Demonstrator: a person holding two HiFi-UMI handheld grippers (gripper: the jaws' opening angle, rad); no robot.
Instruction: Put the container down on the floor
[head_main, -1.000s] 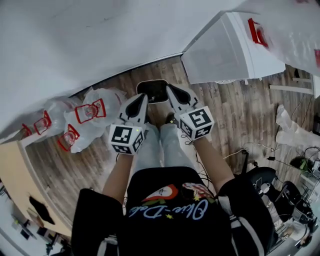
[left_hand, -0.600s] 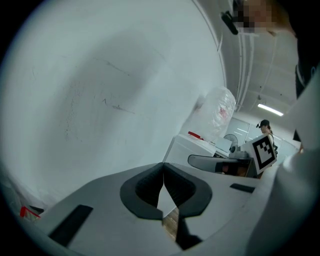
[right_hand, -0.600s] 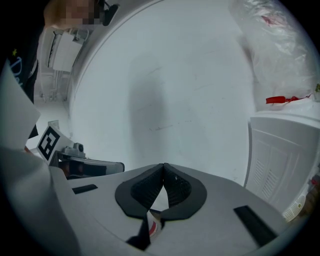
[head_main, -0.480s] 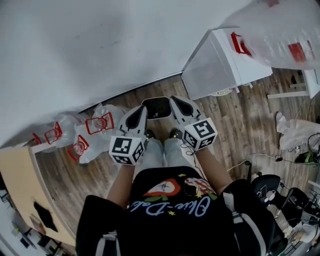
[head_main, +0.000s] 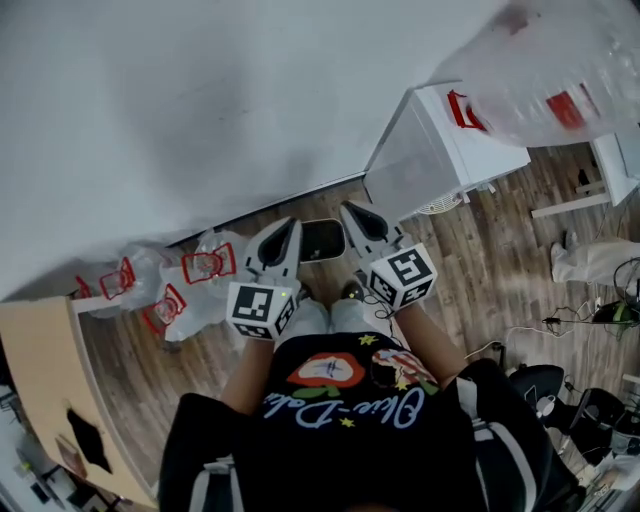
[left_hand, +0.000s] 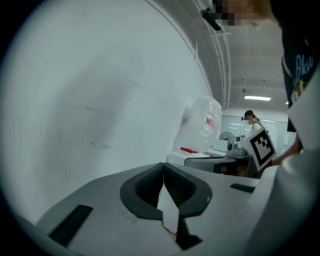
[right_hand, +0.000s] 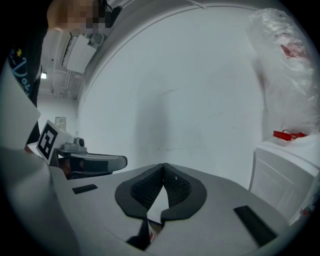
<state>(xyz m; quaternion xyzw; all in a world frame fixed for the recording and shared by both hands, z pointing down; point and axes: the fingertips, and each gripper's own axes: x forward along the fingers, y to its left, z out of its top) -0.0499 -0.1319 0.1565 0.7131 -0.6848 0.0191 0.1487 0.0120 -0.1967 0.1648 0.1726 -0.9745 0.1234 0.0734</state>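
A dark, shallow container (head_main: 322, 240) lies on the wood floor near the wall, just in front of the person's feet. In the head view my left gripper (head_main: 283, 228) and right gripper (head_main: 355, 212) are held up on either side of it, well above the floor. Both point at the white wall. In the left gripper view, the left gripper (left_hand: 163, 170) has its jaws pressed together with nothing between them. The right gripper (right_hand: 163, 172) looks the same in its own view. Neither gripper view shows the container.
A white cabinet (head_main: 440, 150) stands to the right, with a large clear plastic bag (head_main: 545, 80) on top. Several clear bags with red print (head_main: 195, 275) lie on the floor to the left. A tan table (head_main: 40, 400) is at the far left. Cables and a chair (head_main: 600, 310) are at the right.
The head camera has risen, so the floor and container look smaller and farther off. Both grippers stay shut and have come up with the person, away from the container.
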